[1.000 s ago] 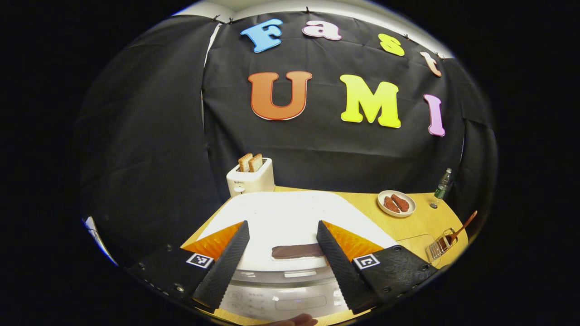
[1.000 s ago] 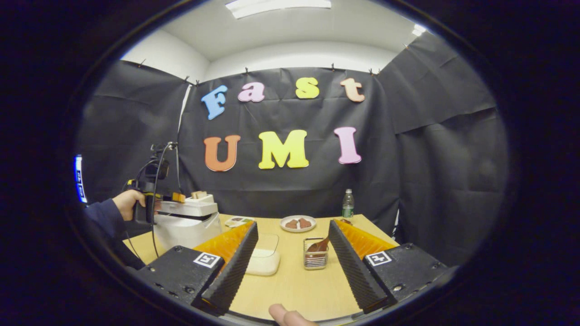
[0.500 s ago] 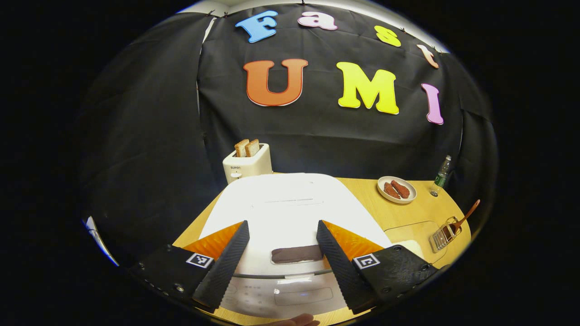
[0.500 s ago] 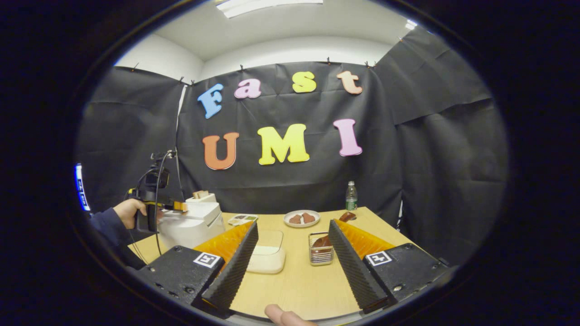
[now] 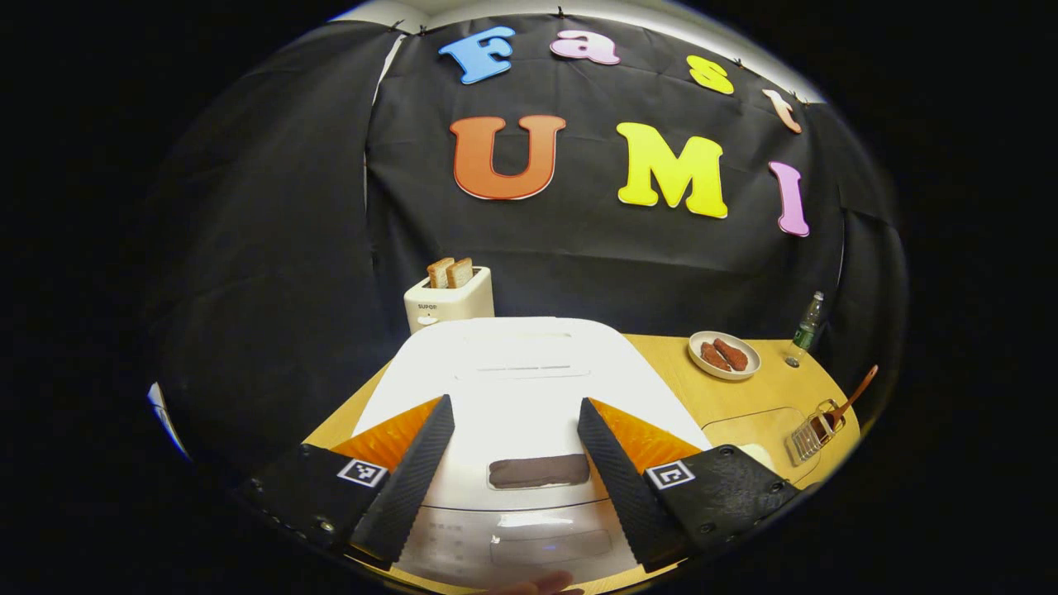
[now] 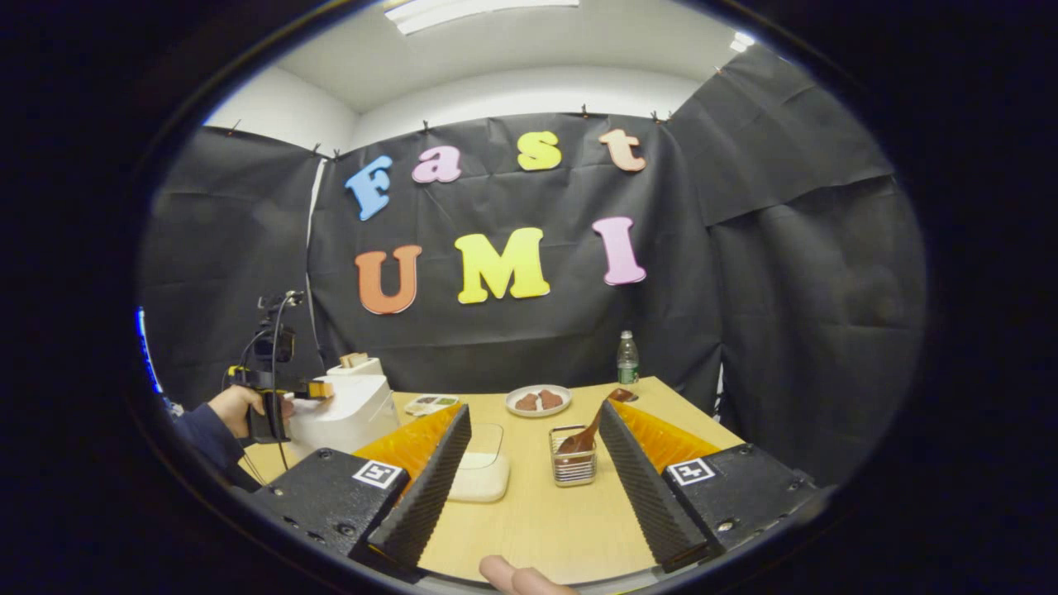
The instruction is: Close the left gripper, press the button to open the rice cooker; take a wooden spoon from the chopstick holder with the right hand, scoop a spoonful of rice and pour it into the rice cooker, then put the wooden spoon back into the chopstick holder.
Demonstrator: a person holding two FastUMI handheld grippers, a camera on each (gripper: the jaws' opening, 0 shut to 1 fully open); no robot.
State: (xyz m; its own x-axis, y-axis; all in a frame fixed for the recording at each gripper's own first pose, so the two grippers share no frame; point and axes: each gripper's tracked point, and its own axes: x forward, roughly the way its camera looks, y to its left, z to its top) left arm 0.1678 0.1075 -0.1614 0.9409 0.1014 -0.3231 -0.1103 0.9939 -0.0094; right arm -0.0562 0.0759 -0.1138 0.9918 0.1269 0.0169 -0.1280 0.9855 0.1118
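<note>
Left tongs (image 5: 514, 463) wide apart, empty, hovering over rice cooker (image 5: 517, 388): white, lid down, dark bar button (image 5: 539, 470) between fingers. Right tongs (image 6: 533, 471) wide apart, empty, above table (image 6: 537, 521). One wooden spoon (image 6: 588, 430) leaning in one wire chopstick holder (image 6: 572, 464); one clear rice container (image 6: 478, 475) just left of it. Farther back: one plate (image 6: 539, 400), one bottle (image 6: 627, 361), one toaster (image 5: 448, 299) with two bread slices. Table light wood; black cloth walls, white ceiling.

Ridged tongs (image 5: 512, 475) on screwed black mounts with square markers; dark blue sleeve (image 6: 198, 426).
</note>
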